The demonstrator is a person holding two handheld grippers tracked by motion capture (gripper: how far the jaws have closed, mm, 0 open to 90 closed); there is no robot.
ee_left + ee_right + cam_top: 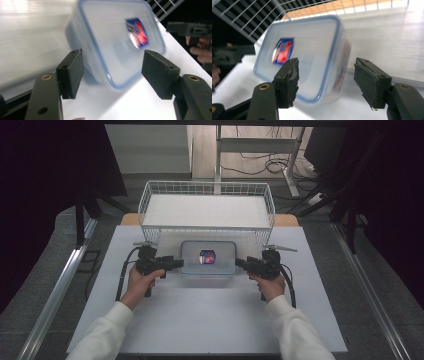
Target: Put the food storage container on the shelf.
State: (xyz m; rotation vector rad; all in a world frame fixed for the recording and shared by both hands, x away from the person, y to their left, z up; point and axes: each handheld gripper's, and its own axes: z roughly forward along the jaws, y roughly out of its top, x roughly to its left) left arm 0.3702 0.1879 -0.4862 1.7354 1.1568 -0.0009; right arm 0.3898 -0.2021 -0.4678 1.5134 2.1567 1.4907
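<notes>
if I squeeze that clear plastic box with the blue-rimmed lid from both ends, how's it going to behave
The plastic box looks see-through with nothing visible inside, so it is probably light and may slide on the smooth white table before either gripper bites. Its walls look glossy and smooth, so the pads may slip. It sits flat and low, so tipping seems unlikely; the thin walls might flex a little.

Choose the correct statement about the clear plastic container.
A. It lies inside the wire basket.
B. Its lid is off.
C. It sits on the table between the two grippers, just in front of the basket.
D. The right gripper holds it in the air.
C: the high view shows the container on the table, flanked by the left gripper and the right gripper, in front of the wire basket.
</notes>
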